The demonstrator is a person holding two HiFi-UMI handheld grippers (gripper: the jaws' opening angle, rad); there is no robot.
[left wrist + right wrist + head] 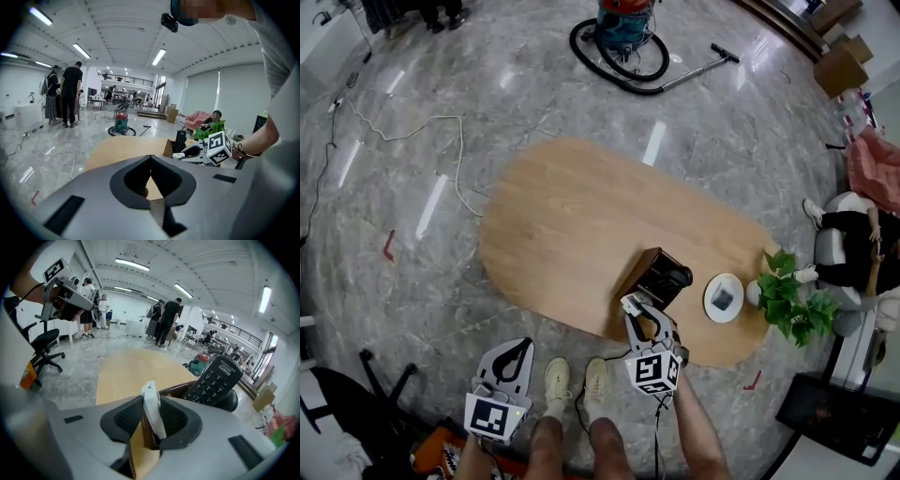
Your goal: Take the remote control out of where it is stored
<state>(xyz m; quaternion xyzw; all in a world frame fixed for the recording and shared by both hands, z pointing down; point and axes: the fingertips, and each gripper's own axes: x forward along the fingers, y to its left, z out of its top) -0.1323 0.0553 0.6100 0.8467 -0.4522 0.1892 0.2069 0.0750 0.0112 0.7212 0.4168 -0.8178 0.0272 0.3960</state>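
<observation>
The oval light-wood table [581, 216] is bare over its left and far parts, and grey marble floor [412, 262] lies open all round it. A loose white cable [412, 127] trails on the floor far to the left. A red and teal vacuum cleaner [623, 33] with a black hose stands beyond the far edge. On the right end of the table are a round white dish [724, 297] and, just right of it, a leafy green potted plant [787, 300].

The dark-brown wooden holder box [649, 272] sits on the right half of the table, close to the near edge. The long black button remote control [215, 380] stands tilted in it, its upper end sticking out above the rim.

The right gripper [639, 309] is at the near side of the box, pointing down and away. A slim white bar-shaped thing [151, 408] stands between its jaws, which are narrowed onto it, the ribbed pads against both its sides. The bar's lower end meets a brown wall of the box. Whether the bar is a second remote I cannot tell.

The left gripper [521, 349] hangs well to the left, off the table's near edge and over the floor, beside the person's pale shoes [558, 380]. Its jaw tips are together with nothing between them.
</observation>
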